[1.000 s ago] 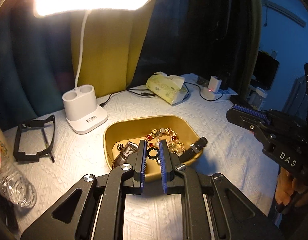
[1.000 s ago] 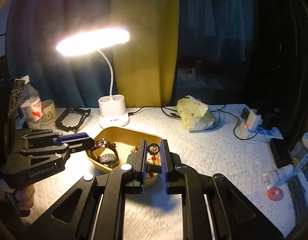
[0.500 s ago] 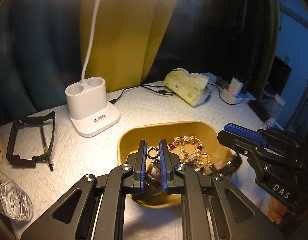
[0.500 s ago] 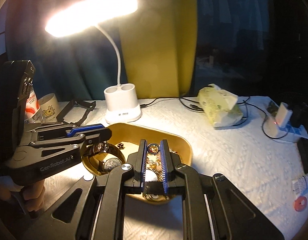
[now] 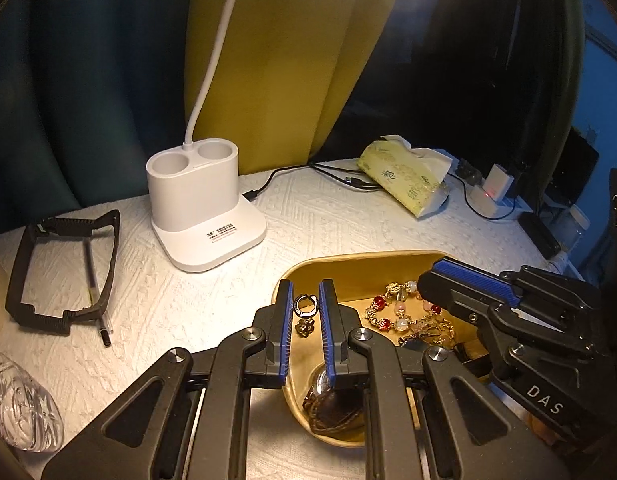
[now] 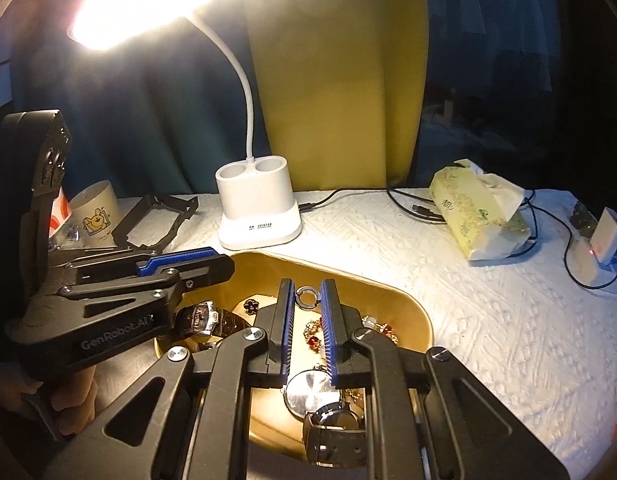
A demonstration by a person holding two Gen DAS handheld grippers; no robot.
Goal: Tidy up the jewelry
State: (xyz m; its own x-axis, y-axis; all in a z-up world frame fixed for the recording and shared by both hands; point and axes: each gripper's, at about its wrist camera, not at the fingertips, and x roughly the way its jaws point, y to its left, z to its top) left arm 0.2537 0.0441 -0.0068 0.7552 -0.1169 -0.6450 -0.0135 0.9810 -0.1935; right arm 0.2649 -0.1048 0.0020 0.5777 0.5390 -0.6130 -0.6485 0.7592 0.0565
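A yellow tray (image 5: pixel 348 260) (image 6: pixel 388 296) on the white table holds a beaded bracelet (image 5: pixel 396 312), watches (image 6: pixel 324 400) (image 6: pixel 200 318) and small pieces. My left gripper (image 5: pixel 306 304) is shut on a small dark ring earring (image 5: pixel 305 306) over the tray's left edge. My right gripper (image 6: pixel 306 298) is shut on a small silver ring (image 6: pixel 307 297) above the tray's middle. Each gripper also shows in the other's view, the right one (image 5: pixel 468 280) over the tray's right side, the left one (image 6: pixel 180 264) over its left side.
A white desk lamp base (image 5: pixel 200 216) (image 6: pixel 256 208) stands behind the tray. A black frame (image 5: pixel 64 264) and a pen lie at left, with a plastic bottle (image 5: pixel 16 408) and a mug (image 6: pixel 94 208). A tissue pack (image 5: pixel 404 180), cables and a charger (image 5: pixel 494 188) sit at the right.
Both grippers have moved forward and down over the tray, each still gripping its small ring. The lamp head has left the left wrist view.
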